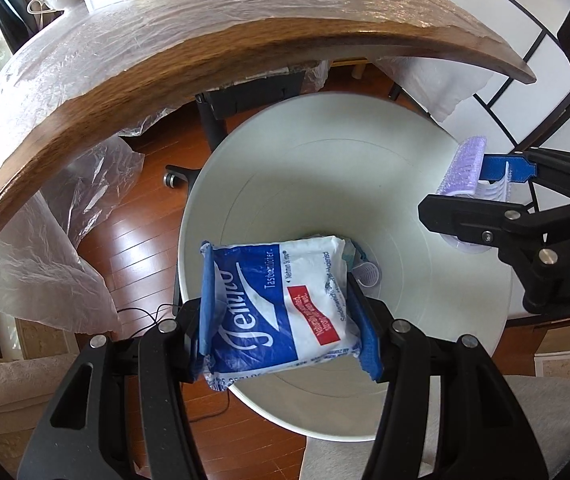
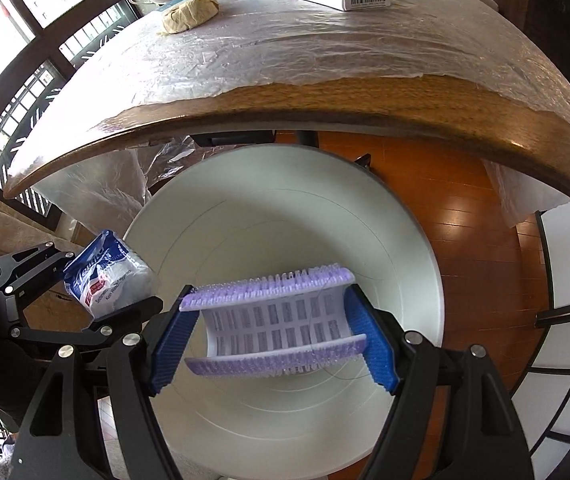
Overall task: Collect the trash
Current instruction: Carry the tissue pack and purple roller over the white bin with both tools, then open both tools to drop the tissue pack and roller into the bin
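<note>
With the tissue pack (image 1: pixel 281 304) clamped in the left tool (image 1: pixel 285 320) and the purple brush (image 2: pixel 273 320) clamped in the right tool (image 2: pixel 273 324), both over the white bin (image 2: pixel 405 240), either could be dropped outside its rim if released off-centre.

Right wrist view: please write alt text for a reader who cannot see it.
The right gripper holds a purple-and-white bristled brush above an open white bin. At left, the left gripper holds a blue-and-white tissue pack; behind is a film-covered wooden table.
</note>
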Demonstrator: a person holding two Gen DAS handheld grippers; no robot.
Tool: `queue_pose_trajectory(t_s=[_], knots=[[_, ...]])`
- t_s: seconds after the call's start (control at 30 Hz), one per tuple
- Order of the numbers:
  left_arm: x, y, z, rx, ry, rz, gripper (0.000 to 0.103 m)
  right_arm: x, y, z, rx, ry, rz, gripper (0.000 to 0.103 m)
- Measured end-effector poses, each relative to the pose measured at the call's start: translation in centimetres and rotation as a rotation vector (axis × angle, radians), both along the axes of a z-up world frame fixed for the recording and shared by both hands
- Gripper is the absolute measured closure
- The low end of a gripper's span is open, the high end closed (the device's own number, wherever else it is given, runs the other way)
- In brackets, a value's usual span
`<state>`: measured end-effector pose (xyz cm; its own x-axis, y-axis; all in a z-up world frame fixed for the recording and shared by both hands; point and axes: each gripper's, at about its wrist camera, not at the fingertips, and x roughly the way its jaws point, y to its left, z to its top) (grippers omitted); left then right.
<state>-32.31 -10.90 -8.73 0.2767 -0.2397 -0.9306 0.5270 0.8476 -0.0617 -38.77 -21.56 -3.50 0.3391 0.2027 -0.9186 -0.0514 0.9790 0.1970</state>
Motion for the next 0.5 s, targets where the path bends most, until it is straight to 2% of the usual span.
queue_pose_trajectory(t_s=[0.5], knots=[[0.7,-0.9,-0.9,0.031,0.024,-0.015,0.045,0.8,0.0,-1.8,-0.004,0.045,0.006,0.029]])
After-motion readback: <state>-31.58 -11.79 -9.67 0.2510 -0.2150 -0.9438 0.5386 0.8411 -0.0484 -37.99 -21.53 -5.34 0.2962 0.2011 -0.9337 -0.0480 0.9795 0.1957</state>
